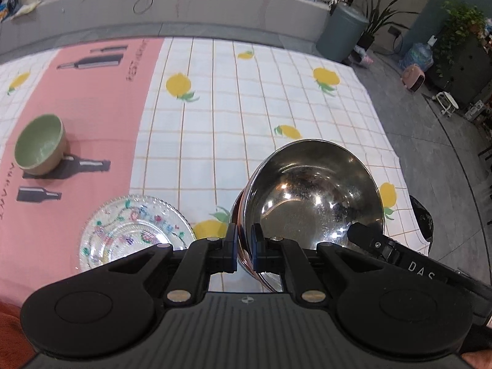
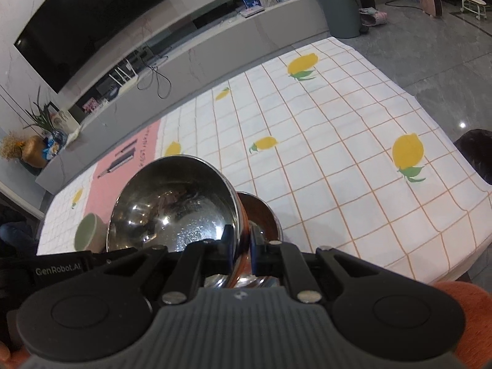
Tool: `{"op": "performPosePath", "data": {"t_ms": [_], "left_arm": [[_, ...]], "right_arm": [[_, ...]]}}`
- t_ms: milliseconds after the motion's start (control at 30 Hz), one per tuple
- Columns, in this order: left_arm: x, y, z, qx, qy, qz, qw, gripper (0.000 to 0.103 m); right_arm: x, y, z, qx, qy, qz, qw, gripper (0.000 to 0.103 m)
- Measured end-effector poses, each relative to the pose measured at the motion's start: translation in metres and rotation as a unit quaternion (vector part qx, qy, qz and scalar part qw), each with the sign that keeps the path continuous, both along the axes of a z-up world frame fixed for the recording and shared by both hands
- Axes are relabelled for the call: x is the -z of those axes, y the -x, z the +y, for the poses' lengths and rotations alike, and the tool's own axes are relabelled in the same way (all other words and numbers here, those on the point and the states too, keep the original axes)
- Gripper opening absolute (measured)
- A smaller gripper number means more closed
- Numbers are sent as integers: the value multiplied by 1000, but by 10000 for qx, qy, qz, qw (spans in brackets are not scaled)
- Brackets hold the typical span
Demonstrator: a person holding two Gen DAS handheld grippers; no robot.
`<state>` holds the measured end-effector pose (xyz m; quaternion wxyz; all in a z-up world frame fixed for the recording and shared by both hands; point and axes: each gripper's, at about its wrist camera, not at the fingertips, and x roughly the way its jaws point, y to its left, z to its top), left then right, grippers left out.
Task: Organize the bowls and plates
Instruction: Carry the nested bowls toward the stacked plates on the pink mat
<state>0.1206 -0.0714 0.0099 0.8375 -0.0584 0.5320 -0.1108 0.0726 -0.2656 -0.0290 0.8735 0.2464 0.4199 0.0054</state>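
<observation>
Both grippers are matte black with round side discs, silver rivets and blue-edged jaws on a ribbed grey base. The left gripper matches the right gripper, whose side reads "GenRobot.AI". Orange sleeves show at the edges.

Grey glossy tiled floor reflecting ceiling lights. Long grey low console along a pale marble-veined wall, below a large black television. Grey lidded bin and potted plants at the console's end.
</observation>
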Motion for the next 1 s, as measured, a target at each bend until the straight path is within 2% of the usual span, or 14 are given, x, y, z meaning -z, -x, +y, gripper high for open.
{"op": "performPosePath", "data": {"t_ms": [133,233,667,1000], "left_arm": [[17,-9,0,-198,175,421,9988,8],[23,-13,-2,-289,236,568,9977,8],[35,-24,-9,-287,-110,820,9962,8],[38,-29,-11,-219,-172,915,9954,9]], "right_arm": [[8,-8,1,81,187,156,9997,7],[13,-12,0,136,308,159,9993,7],[28,-21,0,210,223,289,9991,7],[31,-23,0,309,213,353,9987,8]]}}
